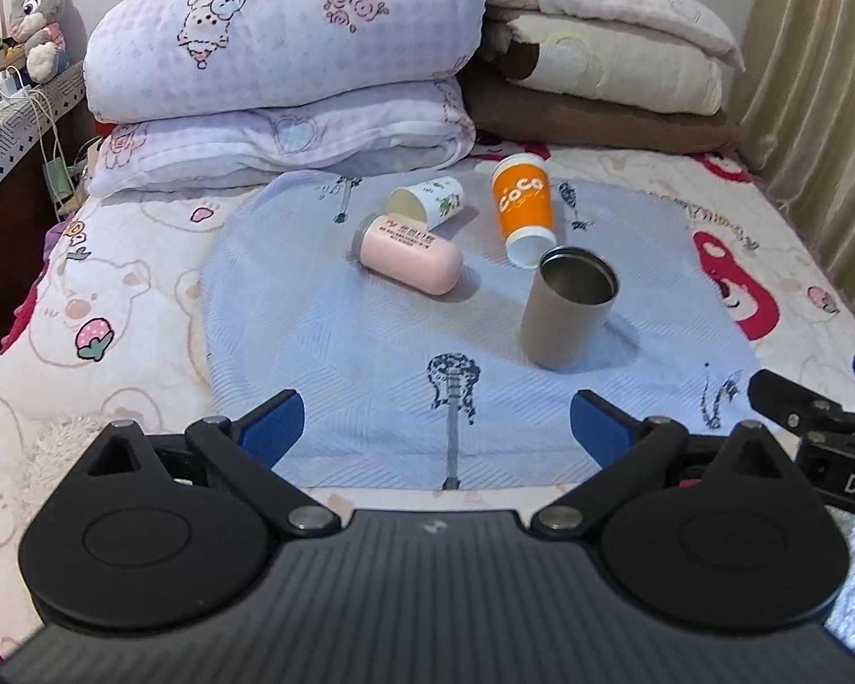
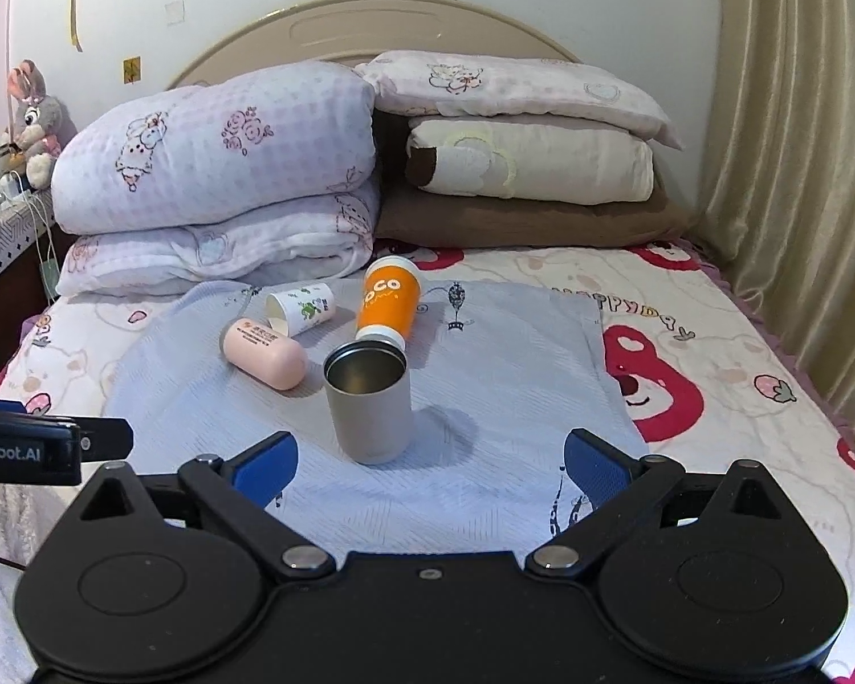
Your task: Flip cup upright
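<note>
A grey metal cup (image 1: 567,310) (image 2: 369,402) stands upright, mouth up, on a pale blue cloth (image 1: 336,342) (image 2: 496,399). Behind it an orange paper cup (image 1: 523,208) (image 2: 386,305) lies tilted with its white base toward me. A small white paper cup (image 1: 427,202) (image 2: 302,308) and a pink cup (image 1: 410,253) (image 2: 263,353) lie on their sides to the left. My left gripper (image 1: 436,427) is open and empty, well short of the cups. My right gripper (image 2: 430,464) is open and empty, just in front of the grey cup.
Folded quilts (image 1: 279,57) and pillows (image 2: 530,159) are stacked at the bed's head. A curtain (image 2: 798,171) hangs on the right. A bedside table (image 1: 11,114) with a plush rabbit (image 1: 34,17) and cables stands on the left.
</note>
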A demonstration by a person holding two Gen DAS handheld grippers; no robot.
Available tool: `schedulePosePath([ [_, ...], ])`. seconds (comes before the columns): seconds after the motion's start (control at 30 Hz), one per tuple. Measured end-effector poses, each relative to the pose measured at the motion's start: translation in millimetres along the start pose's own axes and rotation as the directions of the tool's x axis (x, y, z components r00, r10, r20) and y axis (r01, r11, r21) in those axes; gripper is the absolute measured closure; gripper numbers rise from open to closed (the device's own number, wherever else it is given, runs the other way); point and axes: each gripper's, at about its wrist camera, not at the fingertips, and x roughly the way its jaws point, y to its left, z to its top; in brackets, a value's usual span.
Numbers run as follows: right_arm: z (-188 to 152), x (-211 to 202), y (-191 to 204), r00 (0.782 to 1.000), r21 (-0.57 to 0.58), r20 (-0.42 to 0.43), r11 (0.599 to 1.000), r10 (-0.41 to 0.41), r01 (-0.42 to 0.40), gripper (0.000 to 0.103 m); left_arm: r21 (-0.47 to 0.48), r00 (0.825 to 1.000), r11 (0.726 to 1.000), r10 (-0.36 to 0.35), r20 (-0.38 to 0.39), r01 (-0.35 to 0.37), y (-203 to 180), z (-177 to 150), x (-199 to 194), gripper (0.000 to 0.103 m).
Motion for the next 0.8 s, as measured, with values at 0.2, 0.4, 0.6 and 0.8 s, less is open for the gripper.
schedulePosePath([
  [0.2,-0.4,0.2,0.9,1.0,-0.003,-0.02,1.0,-0.015,0.015,0.002,-0.004,1.0,1.0,0.018,-0.009,-0.018,0.4,-0.5,1.6,0.002],
  [0.4,0.4,-2.5,2.4,0.999,-0.014,-0.022,0.999,-0.031,0.031,0.001,0.01,0.999,0.999,0.035,-0.021,-0.035,-2.4,-0.9,3.6,0.002],
  [0.6,-0.4,-3.7,3.6,0.999,-0.023,-0.025,0.999,-0.045,0.044,0.002,0.013,0.998,0.999,0.044,-0.036,-0.043,-3.6,-1.3,5.6,0.002],
  [0.8,-1.0,-3.7,2.4,0.999,-0.023,-0.026,0.999,-0.046,0.046,0.002,0.004,0.998,0.999,0.045,-0.039,-0.045,-1.1,-0.9,6.8,0.002],
])
